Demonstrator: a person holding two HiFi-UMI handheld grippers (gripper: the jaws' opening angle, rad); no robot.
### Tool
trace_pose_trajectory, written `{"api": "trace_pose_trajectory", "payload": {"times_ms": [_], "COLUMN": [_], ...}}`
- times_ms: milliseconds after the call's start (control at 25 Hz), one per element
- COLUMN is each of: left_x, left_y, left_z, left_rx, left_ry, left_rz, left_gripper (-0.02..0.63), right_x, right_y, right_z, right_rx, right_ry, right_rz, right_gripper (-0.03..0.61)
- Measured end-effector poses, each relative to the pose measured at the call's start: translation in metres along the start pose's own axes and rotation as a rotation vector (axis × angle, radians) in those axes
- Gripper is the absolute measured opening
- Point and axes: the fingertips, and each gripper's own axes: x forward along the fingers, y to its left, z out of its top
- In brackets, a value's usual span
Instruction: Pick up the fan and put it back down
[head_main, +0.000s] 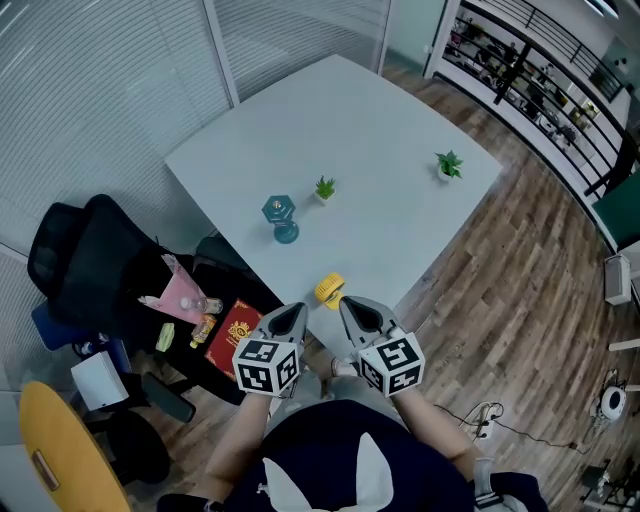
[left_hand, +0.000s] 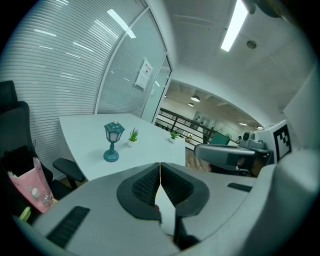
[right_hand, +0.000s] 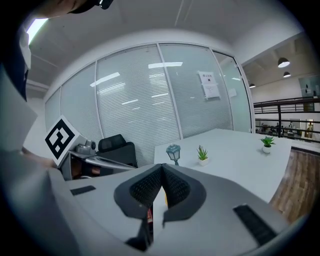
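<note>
Okay, head view: fan (head_main: 329, 290) sits on the table (head_main: 400, 120) right at its near edge. It is a small yellow lump that looks roundish from above, so I can't call a long axis. Left gripper (head_main: 297, 311) and right gripper (head_main: 347, 303) are held side by side close to the person's body, tips aimed at the table. The fan lies just ahead of them, in the gap between the two tips and a touch closer to the right tip in this view. Neither looks to be touching it, and their height over the table isn't readable from above. Lantern (head_main: 281, 217) and plant (head_main: 324, 188) stand further in, well apart from the fan. Left gripper view: jaws fully together, pads meeting along one seam, nothing clamped. Lantern and plant show above the jaws to the left; fan not plainly visible, probably hidden behind the jaw bodies. Right gripper view: same story, jaws pad to pad and empty. Lantern and plant are just above the tips, table runs off to the right, no clear sight of the fan. Judgement: fan on the table plus two closed, empty grippers fits either a fan waiting to be grabbed or one already set back down. Can't split those from this. Relation that matters either way: fan forward of and between the tips, right marginally nearer.
</note>
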Motion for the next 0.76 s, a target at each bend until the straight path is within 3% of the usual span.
{"api": "trace_pose_trajectory", "payload": {"times_ms": [760], "left_x": [0.016], "left_y": [-0.020], "left_z": [0.011], "left_rx": [0.038], "left_ry": [0.008], "left_rz": [-0.070], "left_gripper": [0.021], "right_x": [-0.007], "right_y": [-0.002], "right_z": [-0.001], "right_rx": [-0.029], "right_ry": [0.021], "right_rz": [-0.012], "right_gripper": [0.003]}}
